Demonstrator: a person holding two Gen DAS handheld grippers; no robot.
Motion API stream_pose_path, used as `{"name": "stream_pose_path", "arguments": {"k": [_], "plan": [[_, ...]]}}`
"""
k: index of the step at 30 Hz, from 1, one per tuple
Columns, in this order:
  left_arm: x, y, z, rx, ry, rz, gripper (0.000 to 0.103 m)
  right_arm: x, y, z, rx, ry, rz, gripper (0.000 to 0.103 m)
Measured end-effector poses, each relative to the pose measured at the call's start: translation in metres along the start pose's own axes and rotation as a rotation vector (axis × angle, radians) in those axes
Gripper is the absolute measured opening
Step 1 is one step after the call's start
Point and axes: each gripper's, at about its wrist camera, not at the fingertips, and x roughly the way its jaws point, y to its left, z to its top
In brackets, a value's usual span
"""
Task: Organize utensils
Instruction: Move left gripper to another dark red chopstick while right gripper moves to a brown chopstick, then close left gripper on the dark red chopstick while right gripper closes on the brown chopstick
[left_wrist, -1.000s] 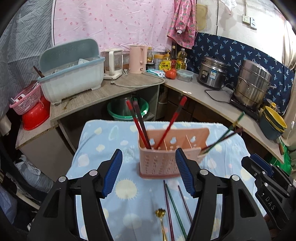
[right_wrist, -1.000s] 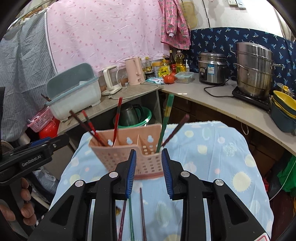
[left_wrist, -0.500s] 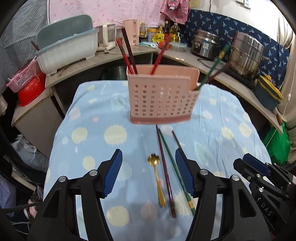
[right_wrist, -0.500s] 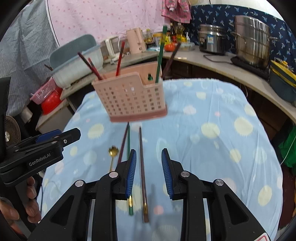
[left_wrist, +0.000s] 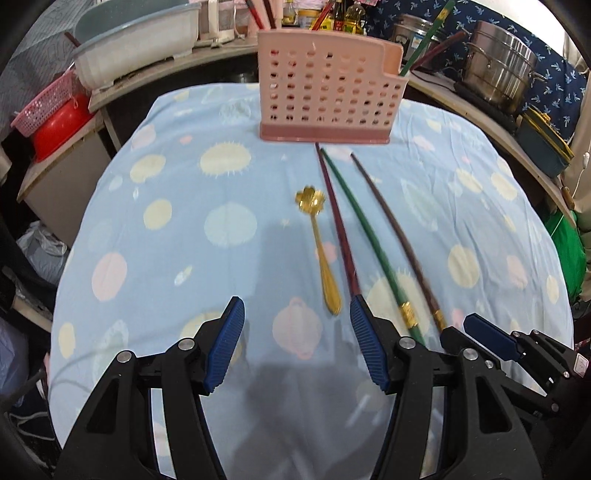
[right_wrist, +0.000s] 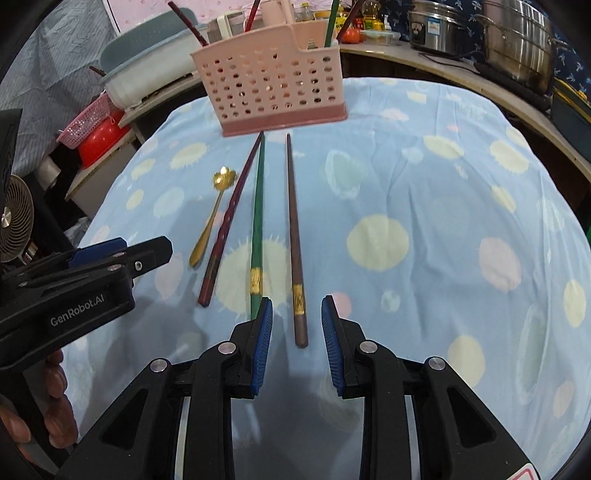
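Note:
A pink perforated utensil holder (left_wrist: 325, 88) (right_wrist: 271, 88) stands at the far side of the table with several chopsticks upright in it. On the cloth lie a gold spoon (left_wrist: 321, 251) (right_wrist: 212, 218), a dark red chopstick (left_wrist: 338, 221) (right_wrist: 231, 221), a green chopstick (left_wrist: 369, 240) (right_wrist: 257, 221) and a brown chopstick (left_wrist: 395, 236) (right_wrist: 294, 236). My left gripper (left_wrist: 295, 345) is open and empty, just short of the spoon's handle. My right gripper (right_wrist: 296, 345) is open and empty, with the brown chopstick's near end between its fingers.
The table wears a blue cloth with pastel spots (right_wrist: 443, 221). Behind it a counter carries a dish tub (left_wrist: 136, 48), a rice cooker (right_wrist: 439, 26) and steel pots (left_wrist: 498, 70). A pink basket over a red bowl (left_wrist: 51, 114) sits at the left.
Both grippers have drawn back from the holder and dropped toward the table's near side. The loose chopsticks and spoon now lie right in front of the fingers.

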Motion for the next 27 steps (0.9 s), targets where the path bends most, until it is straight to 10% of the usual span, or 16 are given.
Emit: {"name": "stream_pose_path", "arguments": {"k": [27], "plan": [[0.019, -0.011, -0.014, -0.012, 0.052, -0.063, 0.056, 0.011, -0.008, -0.003, 0.017, -0.005, -0.020, 0.007]]}}
